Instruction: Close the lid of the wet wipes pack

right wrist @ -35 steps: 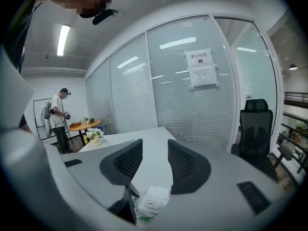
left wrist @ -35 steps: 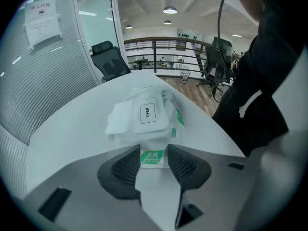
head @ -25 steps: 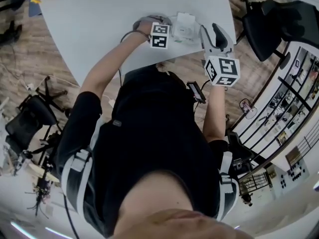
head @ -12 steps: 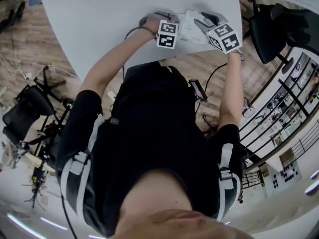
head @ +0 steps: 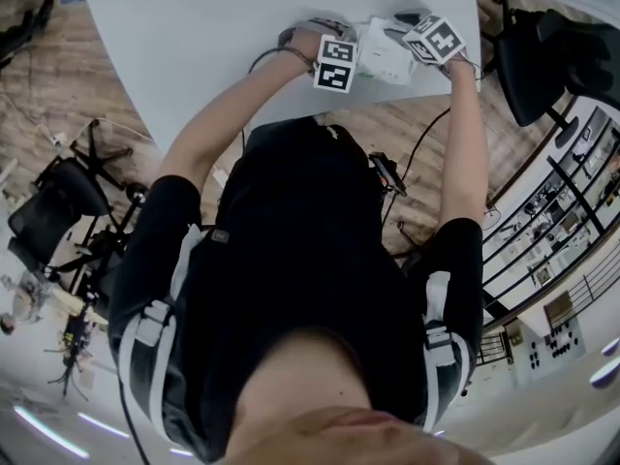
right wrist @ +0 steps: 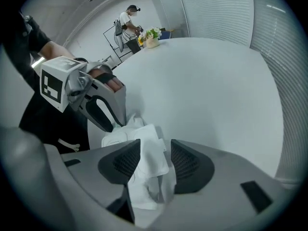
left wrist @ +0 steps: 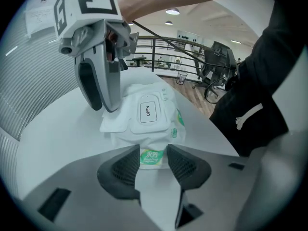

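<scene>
A white wet wipes pack (left wrist: pixel 154 129) lies near the table's front edge, also seen in the head view (head: pixel 389 63). Its lid (left wrist: pixel 148 110), marked OPEN, lies flat on top. My left gripper (left wrist: pixel 154 165) is shut on the pack's near end, the green label between its pads. My right gripper (right wrist: pixel 156 160) points down over the opposite end. Its jaws are opening, with white pack material (right wrist: pixel 153 153) between the pads and not squeezed. From the left gripper view, the right gripper (left wrist: pixel 103 106) stands with its tips down at the pack's far left corner.
The pack sits on a large white table (head: pixel 223 37), close to the edge by the person's body. A black office chair (head: pixel 547 56) stands to the right and another chair (head: pixel 53 226) to the left. A flower pot (right wrist: pixel 153 36) stands at the table's far end.
My right gripper has come down from beside the table's edge onto the pack's right end and rolled over. The left gripper has kept its place on the pack.
</scene>
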The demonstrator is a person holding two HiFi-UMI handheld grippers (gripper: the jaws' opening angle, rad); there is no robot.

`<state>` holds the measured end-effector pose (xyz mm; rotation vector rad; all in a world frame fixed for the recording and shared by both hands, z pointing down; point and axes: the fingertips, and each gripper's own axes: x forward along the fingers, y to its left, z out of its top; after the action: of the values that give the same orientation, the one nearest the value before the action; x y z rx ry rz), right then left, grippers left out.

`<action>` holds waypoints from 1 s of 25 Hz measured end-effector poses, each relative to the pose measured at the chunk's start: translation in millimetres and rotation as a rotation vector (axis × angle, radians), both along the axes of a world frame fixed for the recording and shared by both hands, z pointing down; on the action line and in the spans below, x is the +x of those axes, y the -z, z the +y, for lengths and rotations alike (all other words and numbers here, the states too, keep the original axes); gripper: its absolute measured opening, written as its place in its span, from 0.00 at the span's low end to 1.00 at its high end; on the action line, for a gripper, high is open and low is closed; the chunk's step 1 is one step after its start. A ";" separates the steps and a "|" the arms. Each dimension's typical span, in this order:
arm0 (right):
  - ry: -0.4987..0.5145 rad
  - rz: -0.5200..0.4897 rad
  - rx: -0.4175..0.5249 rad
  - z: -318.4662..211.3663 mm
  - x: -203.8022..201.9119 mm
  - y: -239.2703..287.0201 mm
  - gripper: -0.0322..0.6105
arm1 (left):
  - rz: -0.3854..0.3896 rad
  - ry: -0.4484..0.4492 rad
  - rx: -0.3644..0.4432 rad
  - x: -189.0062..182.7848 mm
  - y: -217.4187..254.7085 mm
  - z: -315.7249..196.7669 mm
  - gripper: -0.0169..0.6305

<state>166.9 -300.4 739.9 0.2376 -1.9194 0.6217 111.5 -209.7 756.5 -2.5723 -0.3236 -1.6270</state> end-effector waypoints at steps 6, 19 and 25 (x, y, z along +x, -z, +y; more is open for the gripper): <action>-0.002 -0.029 -0.121 5.8 4.1 -26.2 0.35 | -0.005 0.008 0.000 1.5 -1.6 0.3 0.32; 0.053 -0.111 -0.027 26.0 -2.0 35.8 0.26 | -0.024 0.017 0.009 1.8 0.8 4.2 0.32; 0.107 -0.099 0.009 61.7 -3.2 43.1 0.29 | -0.038 0.034 0.023 3.1 -1.5 5.0 0.32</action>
<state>163.6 -238.7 696.8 0.1108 -2.0155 0.5627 114.6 -204.7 757.9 -2.5471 -0.2639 -1.6822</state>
